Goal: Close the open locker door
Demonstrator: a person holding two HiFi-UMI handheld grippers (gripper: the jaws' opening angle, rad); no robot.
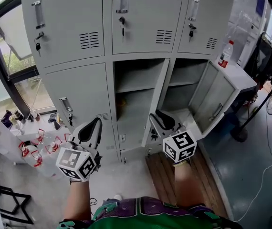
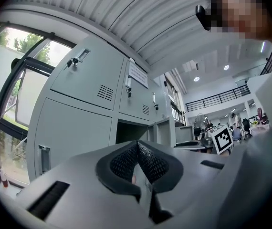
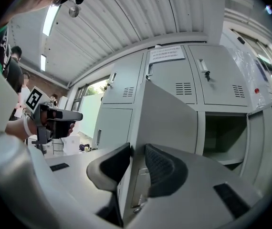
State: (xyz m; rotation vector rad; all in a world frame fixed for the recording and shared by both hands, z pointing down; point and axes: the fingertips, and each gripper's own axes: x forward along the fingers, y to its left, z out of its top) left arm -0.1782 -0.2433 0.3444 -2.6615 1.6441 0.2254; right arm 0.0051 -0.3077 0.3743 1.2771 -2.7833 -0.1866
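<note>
The grey lockers have two lower doors open. The middle locker's door swings out toward me and shows edge-on. My right gripper is at its free edge. In the right gripper view the door panel runs between the two pads, and my right gripper is shut on that edge. My left gripper hovers in front of the closed lower-left locker, apart from it. In the left gripper view my left gripper is shut with nothing in it, and the open compartment lies ahead.
A second open door stands at the right, with a low cabinet and a bottle behind it. A fan stand and cable lie on the floor at right. A white table with red-handled tools is at left, under a window.
</note>
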